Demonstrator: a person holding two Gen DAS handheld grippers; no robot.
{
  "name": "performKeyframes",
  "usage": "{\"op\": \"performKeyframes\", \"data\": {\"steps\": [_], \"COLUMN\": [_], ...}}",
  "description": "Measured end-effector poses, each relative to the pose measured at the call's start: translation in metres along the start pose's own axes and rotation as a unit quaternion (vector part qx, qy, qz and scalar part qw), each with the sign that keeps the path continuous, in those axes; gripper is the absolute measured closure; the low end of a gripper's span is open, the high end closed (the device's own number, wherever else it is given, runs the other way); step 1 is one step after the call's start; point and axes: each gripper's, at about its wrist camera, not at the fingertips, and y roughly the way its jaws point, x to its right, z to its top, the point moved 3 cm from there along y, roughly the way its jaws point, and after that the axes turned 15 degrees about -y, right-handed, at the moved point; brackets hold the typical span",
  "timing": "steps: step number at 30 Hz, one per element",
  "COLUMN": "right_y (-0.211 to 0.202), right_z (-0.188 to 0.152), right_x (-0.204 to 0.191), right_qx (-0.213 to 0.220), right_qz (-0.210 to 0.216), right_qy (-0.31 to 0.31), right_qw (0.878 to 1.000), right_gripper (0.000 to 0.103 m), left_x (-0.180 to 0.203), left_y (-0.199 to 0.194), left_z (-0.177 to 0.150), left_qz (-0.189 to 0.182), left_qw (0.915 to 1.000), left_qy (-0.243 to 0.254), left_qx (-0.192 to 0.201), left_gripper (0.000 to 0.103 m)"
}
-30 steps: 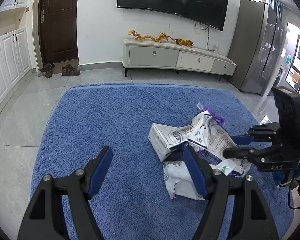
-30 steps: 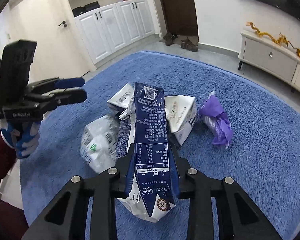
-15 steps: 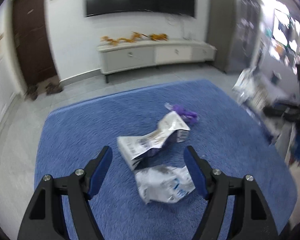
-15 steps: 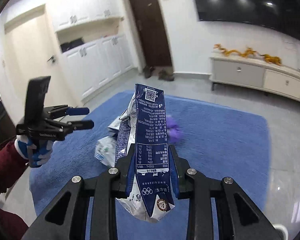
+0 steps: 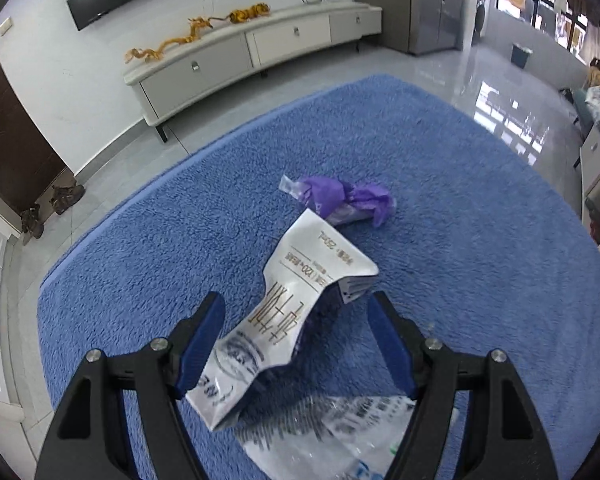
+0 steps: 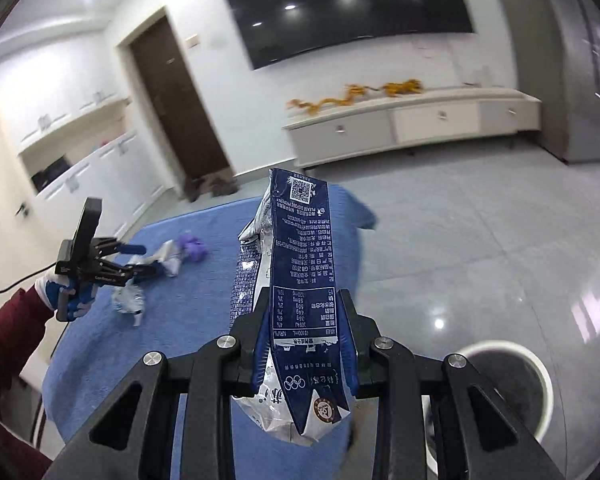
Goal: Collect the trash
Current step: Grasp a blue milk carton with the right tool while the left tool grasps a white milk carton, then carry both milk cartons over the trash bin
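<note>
My right gripper (image 6: pixel 305 322) is shut on a crushed dark blue milk carton (image 6: pixel 300 264) and holds it up in the air, left of a white trash bin (image 6: pixel 540 384). My left gripper (image 5: pixel 296 320) is open, low over the blue rug (image 5: pixel 140 240), with a flattened white carton (image 5: pixel 296 304) between its fingers. A crumpled clear plastic bag (image 5: pixel 332 436) lies just below it. A purple wrapper (image 5: pixel 340 198) lies farther out. The left gripper also shows in the right wrist view (image 6: pixel 140 260).
A white TV cabinet (image 5: pixel 260 48) with golden dragon figures stands against the far wall under a TV. Shoes (image 5: pixel 66 196) sit by a brown door. Grey tile floor (image 6: pixel 480 240) surrounds the rug. A grey fridge (image 5: pixel 436 4) stands at the right.
My right gripper has carried the blue carton up and away from the pile, toward the white bin. My left gripper has moved in over the white carton.
</note>
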Motion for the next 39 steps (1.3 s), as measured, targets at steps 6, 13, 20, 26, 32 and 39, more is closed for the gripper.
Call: {"op": "performKeyframes", "data": {"steps": [6, 13, 20, 26, 32, 39], "right_y": [-0.011, -0.016, -0.018, -0.026, -0.038, -0.055], "right_z": [-0.018, -0.031, -0.032, -0.034, -0.041, -0.055], "right_x": [0.023, 0.032, 0.029, 0.035, 0.041, 0.060], "right_qx": [0.001, 0.003, 0.006, 0.010, 0.020, 0.023], "right_qz": [-0.027, -0.033, -0.033, -0.037, -0.051, -0.082], "right_qy": [0.038, 0.054, 0.056, 0.056, 0.072, 0.099], "right_qw": [0.999, 0.998, 0.998, 0.998, 0.996, 0.991], "right_gripper": [0.073, 0.073, 0.073, 0.073, 0.073, 0.073], "left_x": [0.000, -0.008, -0.009, -0.017, -0.002, 0.081], "left_y": [0.013, 0.011, 0.000, -0.024, -0.073, -0.103], "left_z": [-0.004, -0.007, -0.018, -0.013, 0.003, 0.031], "left_qz": [0.004, 0.001, 0.006, 0.005, -0.020, -0.090], "left_qw": [0.9999, 0.9998, 0.9995, 0.9976, 0.9927, 0.9869], "left_qy": [0.001, -0.020, -0.025, -0.052, -0.072, -0.060], "left_qx": [-0.013, -0.004, 0.016, 0.046, 0.095, 0.120], "left_gripper": [0.041, 0.066, 0.069, 0.070, 0.070, 0.070]}}
